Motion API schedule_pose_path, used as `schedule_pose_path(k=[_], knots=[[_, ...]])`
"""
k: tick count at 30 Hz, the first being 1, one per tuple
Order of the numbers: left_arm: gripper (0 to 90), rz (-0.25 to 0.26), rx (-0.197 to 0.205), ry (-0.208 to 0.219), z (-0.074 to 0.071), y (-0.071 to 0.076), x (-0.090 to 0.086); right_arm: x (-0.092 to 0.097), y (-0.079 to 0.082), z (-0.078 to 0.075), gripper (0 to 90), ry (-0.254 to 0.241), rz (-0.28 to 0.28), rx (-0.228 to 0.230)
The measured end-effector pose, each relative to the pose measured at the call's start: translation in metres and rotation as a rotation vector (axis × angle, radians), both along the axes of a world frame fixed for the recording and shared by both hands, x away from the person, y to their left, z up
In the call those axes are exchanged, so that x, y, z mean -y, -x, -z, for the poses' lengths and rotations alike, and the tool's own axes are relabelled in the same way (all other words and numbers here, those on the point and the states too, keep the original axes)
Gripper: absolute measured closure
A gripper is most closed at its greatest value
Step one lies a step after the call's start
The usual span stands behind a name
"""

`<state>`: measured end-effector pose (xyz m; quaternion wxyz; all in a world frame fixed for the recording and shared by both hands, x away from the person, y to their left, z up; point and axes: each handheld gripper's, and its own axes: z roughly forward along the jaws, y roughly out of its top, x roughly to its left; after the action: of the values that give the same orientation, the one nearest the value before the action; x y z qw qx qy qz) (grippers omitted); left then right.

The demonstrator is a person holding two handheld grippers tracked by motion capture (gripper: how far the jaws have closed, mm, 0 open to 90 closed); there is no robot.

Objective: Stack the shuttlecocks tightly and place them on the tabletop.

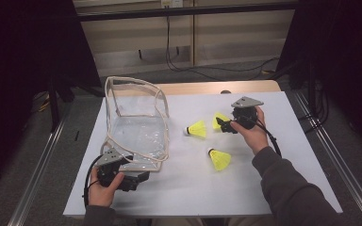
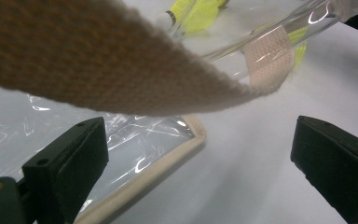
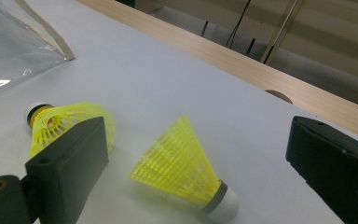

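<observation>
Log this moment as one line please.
left gripper open by clear bag | right gripper open over shuttlecock | three shuttlecocks on table

table [image 1: 306, 155]: white top, wood far edge | floor: cables [image 1: 207, 68] trailing | rails [image 1: 33, 174] flank both sides | backdrop dark

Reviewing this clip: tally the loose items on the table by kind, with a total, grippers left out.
Yellow plastic shuttlecocks with white cork tips: 3
Clear plastic bag with beige fabric trim: 1
Total: 4
</observation>
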<state>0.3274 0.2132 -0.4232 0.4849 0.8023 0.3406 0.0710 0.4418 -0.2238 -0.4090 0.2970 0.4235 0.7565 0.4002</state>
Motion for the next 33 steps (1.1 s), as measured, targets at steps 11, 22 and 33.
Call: schedule_pose_path(k=[11, 22, 33], knots=[[4.0, 0.000, 0.000, 0.001, 0.000, 0.000, 0.000, -0.004, -0.007, 0.001, 4.5, 0.006, -0.007, -0.015], [4.0, 0.001, -0.002, -0.002, 0.000, 0.000, 0.000, -0.009, -0.014, 0.002, 6.4, 0.027, 0.020, -0.032], [4.0, 0.000, -0.001, 0.000, 0.000, 0.000, 0.000, -0.014, -0.020, 0.008, 19.3, 0.018, 0.029, -0.075]])
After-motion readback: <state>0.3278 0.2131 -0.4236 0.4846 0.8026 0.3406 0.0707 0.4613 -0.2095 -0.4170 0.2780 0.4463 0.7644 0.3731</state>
